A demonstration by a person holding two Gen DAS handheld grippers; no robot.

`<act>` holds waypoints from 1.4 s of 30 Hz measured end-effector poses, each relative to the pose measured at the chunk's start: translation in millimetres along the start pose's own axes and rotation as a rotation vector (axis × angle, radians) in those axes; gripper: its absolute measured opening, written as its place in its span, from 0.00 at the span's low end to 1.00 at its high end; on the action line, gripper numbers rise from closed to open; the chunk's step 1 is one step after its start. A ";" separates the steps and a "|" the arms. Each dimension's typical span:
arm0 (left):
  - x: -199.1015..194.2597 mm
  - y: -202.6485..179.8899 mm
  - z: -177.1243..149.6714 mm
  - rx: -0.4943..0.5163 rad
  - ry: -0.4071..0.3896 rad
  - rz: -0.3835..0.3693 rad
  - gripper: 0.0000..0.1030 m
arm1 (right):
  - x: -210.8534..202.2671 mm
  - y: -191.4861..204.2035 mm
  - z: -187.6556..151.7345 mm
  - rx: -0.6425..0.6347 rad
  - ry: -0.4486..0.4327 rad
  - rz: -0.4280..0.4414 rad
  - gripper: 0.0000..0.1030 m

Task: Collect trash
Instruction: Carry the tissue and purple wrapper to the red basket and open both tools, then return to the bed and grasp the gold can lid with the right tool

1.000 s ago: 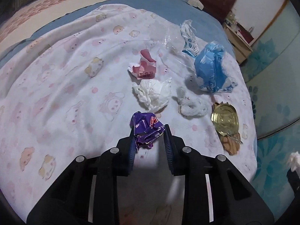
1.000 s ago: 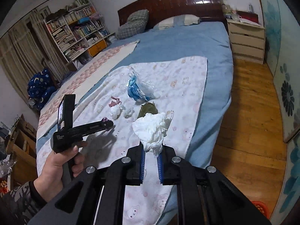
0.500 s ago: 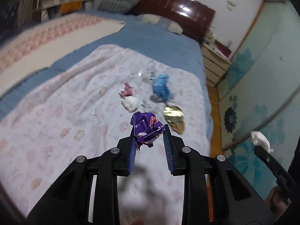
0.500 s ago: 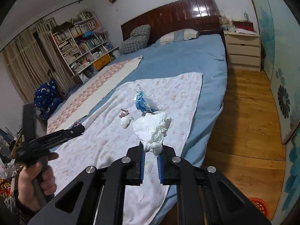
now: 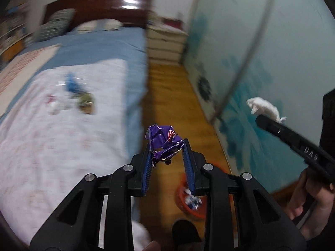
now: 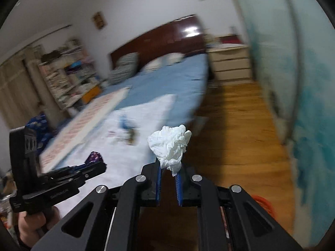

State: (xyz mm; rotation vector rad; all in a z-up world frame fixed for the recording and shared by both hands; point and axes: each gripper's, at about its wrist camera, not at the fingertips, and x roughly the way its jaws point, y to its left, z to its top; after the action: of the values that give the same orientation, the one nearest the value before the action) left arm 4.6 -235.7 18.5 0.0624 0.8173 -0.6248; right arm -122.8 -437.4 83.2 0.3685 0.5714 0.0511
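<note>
**Two grippers carrying trash beside the bed**

Over the wooden floor (image 5: 167, 96) beside the bed (image 5: 100, 48), the left gripper (image 5: 166, 146) is pinching a crumpled purple wrapper (image 5: 162, 141) between its blue pads, jaws narrowed onto it. Below it, on the floor, an orange basket (image 5: 188, 207) is sitting with scraps inside, partly hidden by the right finger. To the right, the right gripper (image 6: 169, 168) is clamping a wad of white tissue (image 6: 170, 144), its jaws nearly together around the wad's lower end. A hand (image 5: 309, 194) is gripping its handle. On the white patterned blanket (image 5: 62, 146), blurred pieces of trash (image 5: 77, 96) are lying in a loose cluster, a blue one among them, well apart from both grippers.
</note>
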 end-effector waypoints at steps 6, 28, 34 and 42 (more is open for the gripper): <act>75.0 -66.3 -18.8 0.143 0.114 -0.109 0.27 | -15.8 -107.2 -54.1 0.139 0.068 -0.196 0.12; 220.8 -148.1 -105.1 0.381 0.455 -0.148 0.27 | 102.4 -215.8 -177.3 0.261 0.442 -0.246 0.12; 220.5 -144.0 -100.7 0.364 0.450 -0.137 0.39 | 104.1 -214.0 -169.7 0.265 0.429 -0.258 0.23; 215.7 -131.8 -90.8 0.347 0.434 -0.078 0.75 | 74.3 -225.2 -153.0 0.332 0.360 -0.343 0.54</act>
State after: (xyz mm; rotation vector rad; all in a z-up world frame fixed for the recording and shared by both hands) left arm -15.9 -424.9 -170.9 0.4978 1.1246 -0.8375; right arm -154.6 -586.6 -154.2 0.5846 0.9979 -0.3167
